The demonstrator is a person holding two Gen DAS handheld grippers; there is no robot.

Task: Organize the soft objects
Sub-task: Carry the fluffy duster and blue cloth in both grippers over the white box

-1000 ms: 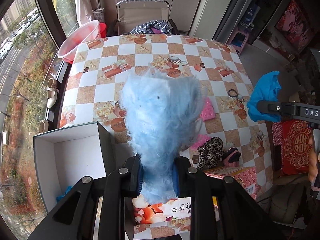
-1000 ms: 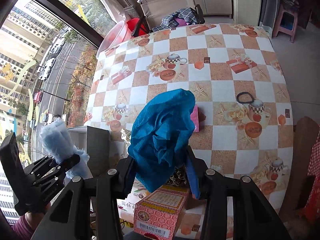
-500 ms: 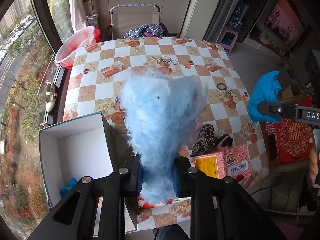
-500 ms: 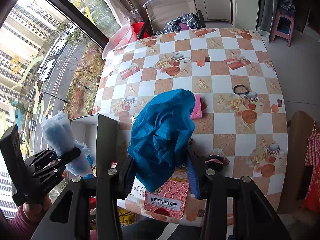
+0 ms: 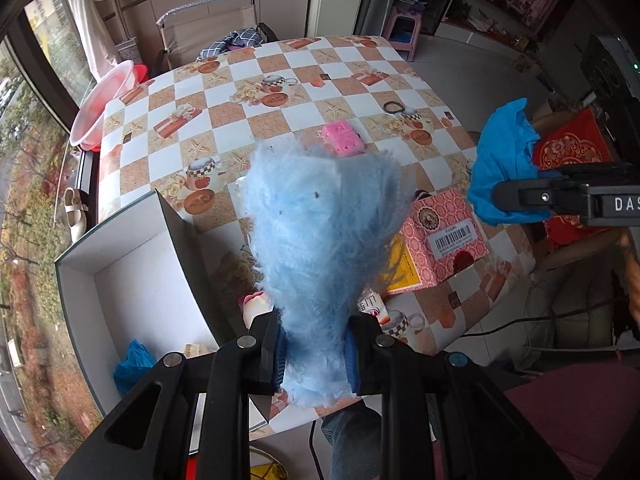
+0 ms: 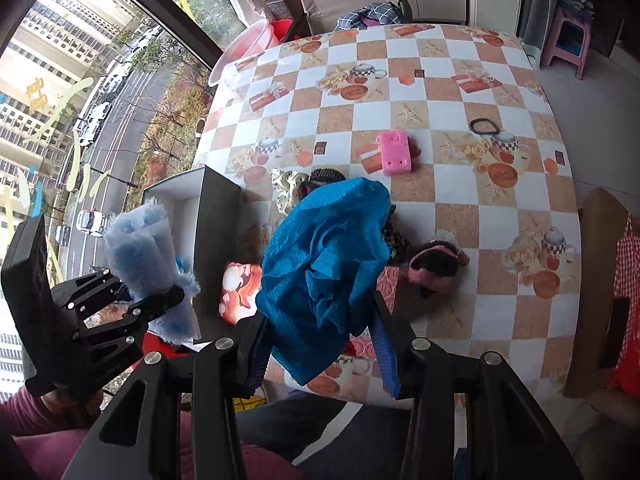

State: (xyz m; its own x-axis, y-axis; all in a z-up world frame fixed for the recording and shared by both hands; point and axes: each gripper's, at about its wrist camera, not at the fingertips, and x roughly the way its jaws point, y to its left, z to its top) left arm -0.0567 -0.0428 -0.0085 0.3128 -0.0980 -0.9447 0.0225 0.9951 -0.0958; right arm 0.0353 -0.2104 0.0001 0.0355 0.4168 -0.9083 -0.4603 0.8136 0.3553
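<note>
My left gripper (image 5: 314, 354) is shut on a fluffy light-blue cloth (image 5: 320, 236) and holds it high above the table's near edge, beside an open white box (image 5: 132, 280). The fluffy cloth also shows in the right wrist view (image 6: 140, 248). My right gripper (image 6: 320, 332) is shut on a crumpled dark-blue cloth (image 6: 324, 256), also raised; the dark-blue cloth shows at the right of the left wrist view (image 5: 504, 164). A pink sponge (image 6: 395, 153) lies mid-table. A blue cloth (image 5: 132, 364) lies inside the box.
A pink patterned carton (image 5: 444, 232) stands on the near edge of the checkered table (image 6: 400, 80). A black-and-pink soft item (image 6: 436, 266), a spotted scrunchie (image 6: 286, 188) and a black hair tie (image 6: 484, 126) lie on the table. A pink basin (image 5: 104, 100) sits at the far left corner.
Both grippers have lifted higher and pulled back from the table with their cloths still held. The table looks smaller and further away; the pink sponge has come into view.
</note>
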